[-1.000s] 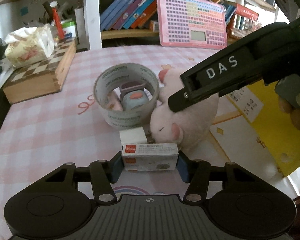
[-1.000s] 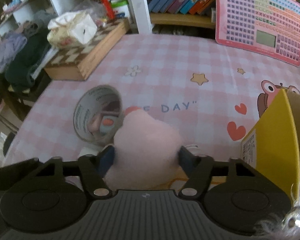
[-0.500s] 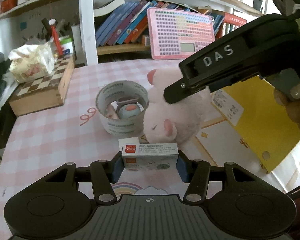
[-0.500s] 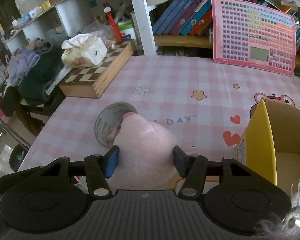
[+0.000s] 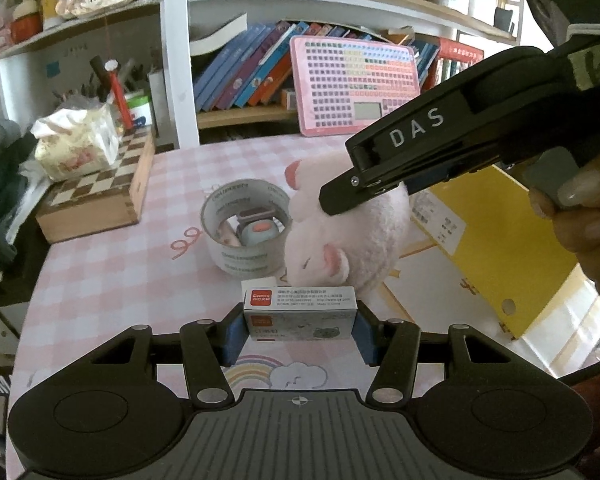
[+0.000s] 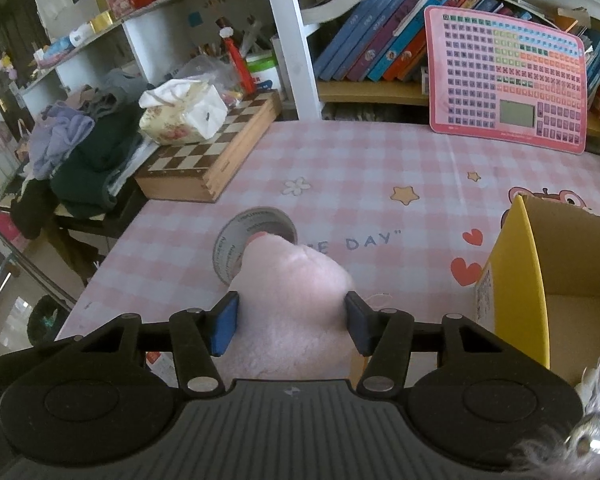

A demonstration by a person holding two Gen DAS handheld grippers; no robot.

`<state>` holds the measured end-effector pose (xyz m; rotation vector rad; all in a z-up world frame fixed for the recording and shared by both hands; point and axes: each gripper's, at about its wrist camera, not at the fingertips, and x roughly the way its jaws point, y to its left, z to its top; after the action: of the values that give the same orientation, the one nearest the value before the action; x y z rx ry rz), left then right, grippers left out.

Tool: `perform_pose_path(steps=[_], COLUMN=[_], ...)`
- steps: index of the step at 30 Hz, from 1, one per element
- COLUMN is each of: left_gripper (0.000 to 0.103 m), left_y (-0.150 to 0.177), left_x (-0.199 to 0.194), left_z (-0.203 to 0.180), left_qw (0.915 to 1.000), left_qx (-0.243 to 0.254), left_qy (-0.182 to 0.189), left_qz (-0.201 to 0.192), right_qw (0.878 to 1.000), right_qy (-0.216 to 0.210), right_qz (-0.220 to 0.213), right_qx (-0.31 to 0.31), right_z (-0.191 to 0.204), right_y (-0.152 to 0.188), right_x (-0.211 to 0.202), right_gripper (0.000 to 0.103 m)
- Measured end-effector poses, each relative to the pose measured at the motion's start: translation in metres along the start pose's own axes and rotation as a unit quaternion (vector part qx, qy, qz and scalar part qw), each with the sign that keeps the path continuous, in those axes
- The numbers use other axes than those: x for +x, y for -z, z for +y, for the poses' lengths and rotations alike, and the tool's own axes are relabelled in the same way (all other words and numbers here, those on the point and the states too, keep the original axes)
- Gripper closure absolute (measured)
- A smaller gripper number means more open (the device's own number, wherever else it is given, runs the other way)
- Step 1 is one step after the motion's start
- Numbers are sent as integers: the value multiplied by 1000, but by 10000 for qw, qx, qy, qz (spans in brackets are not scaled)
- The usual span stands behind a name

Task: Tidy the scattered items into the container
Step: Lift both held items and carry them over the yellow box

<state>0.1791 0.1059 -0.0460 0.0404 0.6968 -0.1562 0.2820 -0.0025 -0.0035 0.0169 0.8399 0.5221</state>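
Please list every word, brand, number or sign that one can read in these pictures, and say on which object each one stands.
"DAS": white letters on the right gripper, seen from the left wrist.
"DAY"": blue letters printed on the pink checked tablecloth; the word before it is hidden by the pink plush toy.
"Made in China": small box in the left gripper; its other lines are too small.
Tape roll, yellow box label, pink chart board: print too small or blurred.
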Motion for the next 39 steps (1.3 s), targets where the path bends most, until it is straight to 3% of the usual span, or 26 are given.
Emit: perform_pose_path(steps=[5,21,39], left_gripper=[49,49,49], left_y=[8,19,37], left_x=[-14,-57,-103], left_z=[-1,5,-6], left_qw=[10000,9998,9991], left_qx=[22,-34,195], left_qy=[-9,-55,136], left_qz=[6,-162,-346], right_qw=[9991,9996,9988], right_qy=[310,94,204], right_qz=[-270,-226,-330], right_qx=[75,124,281], right_z=[-1,19,30], right_y=[0,26,76], right_x=[-9,-44,-96], right_gripper=[54,54,54])
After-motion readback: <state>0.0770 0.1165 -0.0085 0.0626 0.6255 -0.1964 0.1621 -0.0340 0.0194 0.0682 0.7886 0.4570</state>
